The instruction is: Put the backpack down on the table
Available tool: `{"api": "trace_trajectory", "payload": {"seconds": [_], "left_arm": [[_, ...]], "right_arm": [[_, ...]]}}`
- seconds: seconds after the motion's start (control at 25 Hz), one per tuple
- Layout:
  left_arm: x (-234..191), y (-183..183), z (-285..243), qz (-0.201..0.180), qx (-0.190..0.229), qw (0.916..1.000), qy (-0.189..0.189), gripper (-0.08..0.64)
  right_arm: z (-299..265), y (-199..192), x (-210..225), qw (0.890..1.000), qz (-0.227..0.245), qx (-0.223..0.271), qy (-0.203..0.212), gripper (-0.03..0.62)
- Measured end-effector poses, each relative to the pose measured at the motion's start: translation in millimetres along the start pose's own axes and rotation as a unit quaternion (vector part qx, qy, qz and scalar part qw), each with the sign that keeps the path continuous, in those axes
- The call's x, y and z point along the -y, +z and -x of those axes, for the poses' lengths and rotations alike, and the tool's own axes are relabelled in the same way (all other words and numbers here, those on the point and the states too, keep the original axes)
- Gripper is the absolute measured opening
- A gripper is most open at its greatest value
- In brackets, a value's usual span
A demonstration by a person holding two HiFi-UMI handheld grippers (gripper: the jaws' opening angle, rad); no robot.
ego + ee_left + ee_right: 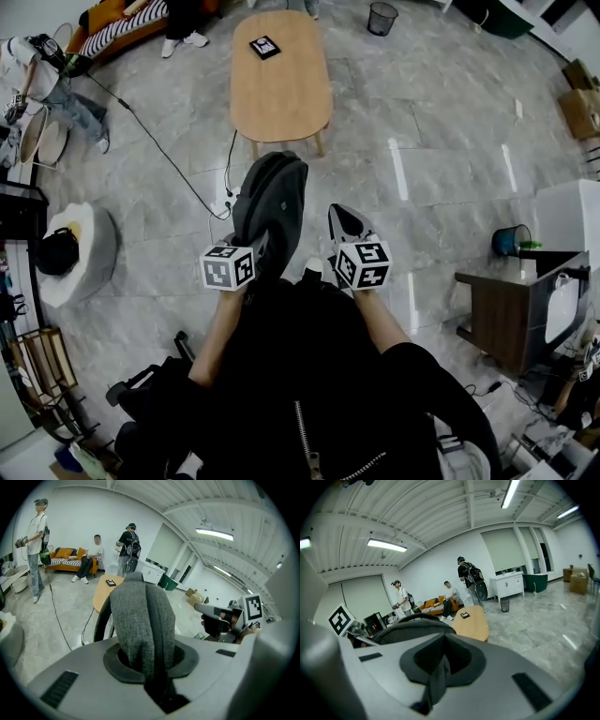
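Observation:
A dark grey backpack (272, 204) hangs in the air in front of me, short of the oval wooden table (281, 89). My left gripper (257, 247) is shut on the backpack's grey fabric top, and in the left gripper view this grey fabric (140, 620) fills the left gripper (151, 670). My right gripper (341, 221) is just right of the bag, with its jaws together in a point and nothing in them. In the right gripper view the right gripper (437, 670) points toward the table (472, 620), with the backpack (412, 623) to its left.
A small black marker block (264, 46) lies on the table's far end. A black cable (159, 150) runs over the tiled floor on the left. A white round seat (82, 251) stands left, a brown side table (497, 319) right, a wastebasket (382, 17) beyond. Several people stand or sit by the orange sofa (70, 557).

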State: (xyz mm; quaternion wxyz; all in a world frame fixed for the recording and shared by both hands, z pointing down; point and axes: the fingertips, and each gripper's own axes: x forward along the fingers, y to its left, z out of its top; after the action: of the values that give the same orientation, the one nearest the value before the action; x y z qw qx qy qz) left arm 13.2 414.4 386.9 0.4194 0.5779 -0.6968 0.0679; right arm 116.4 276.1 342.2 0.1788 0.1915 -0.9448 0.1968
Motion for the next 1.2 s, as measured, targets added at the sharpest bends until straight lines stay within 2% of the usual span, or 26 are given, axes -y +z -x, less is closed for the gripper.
{"api": "trace_trajectory", "payload": {"seconds": [0.32,0.44,0.64,0.76,1.2], "left_arm": [[-7.2,57.9,-15.9,-0.017,0.028,0.9995,0.0,0.078],[-20.7,66.0,-26.9,-0.023,0.017,0.9996,-0.003,0.078],[-51.4,76.9,-51.8,-0.006,-0.004,0.9999,-0.014,0.078],[-58.8,93.6,-66.4,-0.022,-0.014,0.9993,-0.027,0.078],[-108.3,157.3,-90.8,-0.023,-0.009,0.9979,-0.061,0.078]], "right_arm": [[-24.5,9.7,1.2,1.0,0.007,-0.013,0.005,0.01],[-43.1,13.7,0.6,1.0,0.008,-0.018,0.002,0.011],[-82.6,30.6,6.9,1.0,0.006,-0.021,-0.017,0.011],[-105.1,43.9,11.4,0.999,0.007,-0.024,-0.025,0.011],[-178.6,84.3,-5.4,0.998,0.024,-0.03,-0.043,0.011]]}}
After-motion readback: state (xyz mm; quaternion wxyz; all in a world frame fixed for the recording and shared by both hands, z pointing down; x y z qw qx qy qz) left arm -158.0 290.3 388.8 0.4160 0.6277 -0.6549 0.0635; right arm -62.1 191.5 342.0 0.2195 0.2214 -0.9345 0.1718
